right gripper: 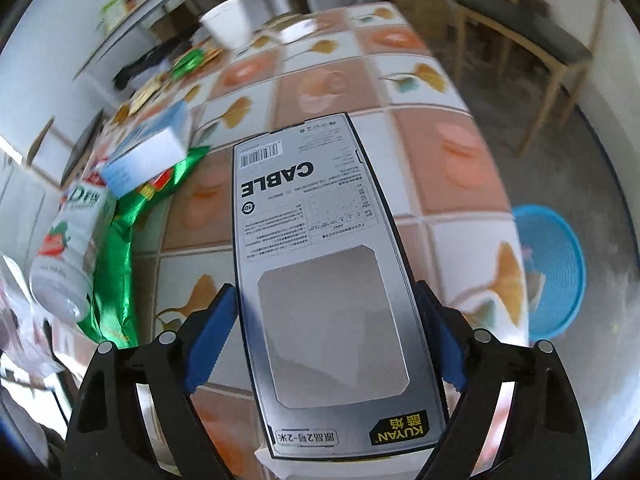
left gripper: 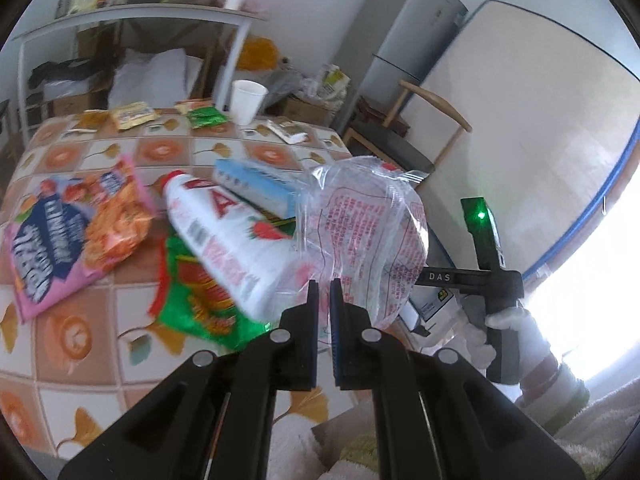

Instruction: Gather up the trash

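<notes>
My left gripper (left gripper: pixel 324 292) is shut on a clear plastic wrapper with red print (left gripper: pixel 364 232), held above the table's near right side. My right gripper (right gripper: pixel 326 312) is shut on a flat grey cable box (right gripper: pixel 316 248) marked CABLE, held over the table. On the tablecloth lie a white bottle (left gripper: pixel 228 236), a light blue box (left gripper: pixel 256 188), a green wrapper (left gripper: pixel 192 296) and a pink snack bag (left gripper: pixel 68 232). The bottle (right gripper: pixel 68 248), blue box (right gripper: pixel 148 156) and green wrapper (right gripper: pixel 116 248) also show in the right wrist view.
A white paper cup (left gripper: pixel 246 100) and several small packets (left gripper: pixel 132 114) lie at the table's far end. A blue basin (right gripper: pixel 556 276) stands on the floor to the right of the table. A wooden chair (right gripper: pixel 532 48), a fridge (left gripper: pixel 404 36) and a shelf (left gripper: pixel 132 16) stand beyond.
</notes>
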